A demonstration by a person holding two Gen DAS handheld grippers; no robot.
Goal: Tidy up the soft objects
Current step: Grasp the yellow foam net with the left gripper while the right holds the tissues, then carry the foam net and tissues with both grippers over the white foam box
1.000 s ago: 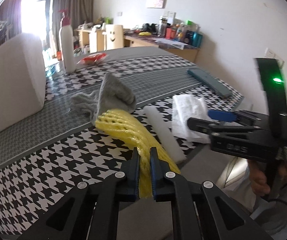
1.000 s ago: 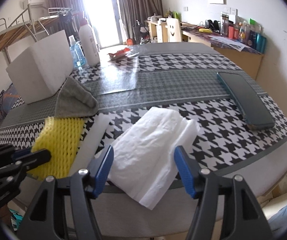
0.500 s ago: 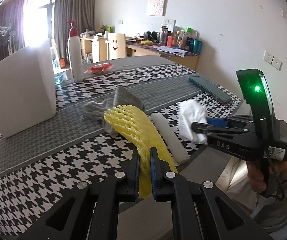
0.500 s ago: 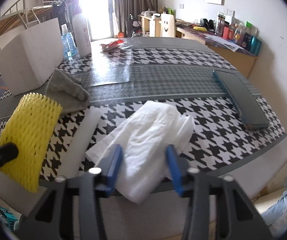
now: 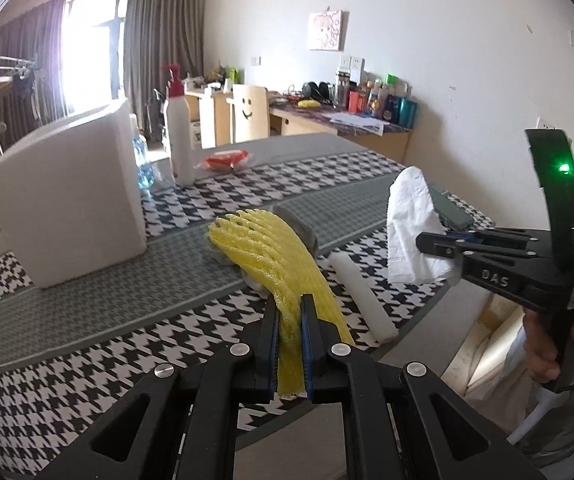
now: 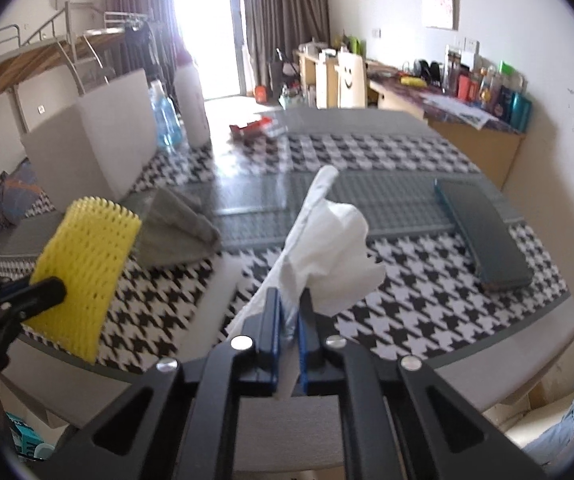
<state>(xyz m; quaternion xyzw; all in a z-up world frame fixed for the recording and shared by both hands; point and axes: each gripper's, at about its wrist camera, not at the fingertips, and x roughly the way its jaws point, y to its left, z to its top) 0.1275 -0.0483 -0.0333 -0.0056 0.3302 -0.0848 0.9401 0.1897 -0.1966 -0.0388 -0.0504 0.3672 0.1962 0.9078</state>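
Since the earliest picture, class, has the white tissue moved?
Yes. The white tissue has risen off the houndstooth table, pinched in the right tongs.

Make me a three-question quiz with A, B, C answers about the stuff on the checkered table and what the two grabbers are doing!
1. Where is the grey cloth?
A. beside the big white block
B. on the dark flat case
C. on the floor

2. What colour is the foam net in the left gripper?
A. red
B. yellow
C. blue

3. What is the right gripper doing?
A. hanging wide open
B. resting on the pump bottle
C. pinching the white tissue

Answers: 1 A, the cloth lies at the block's foot. 2 B, the net is bright yellow. 3 C, tissue sticks up from between its fingers.
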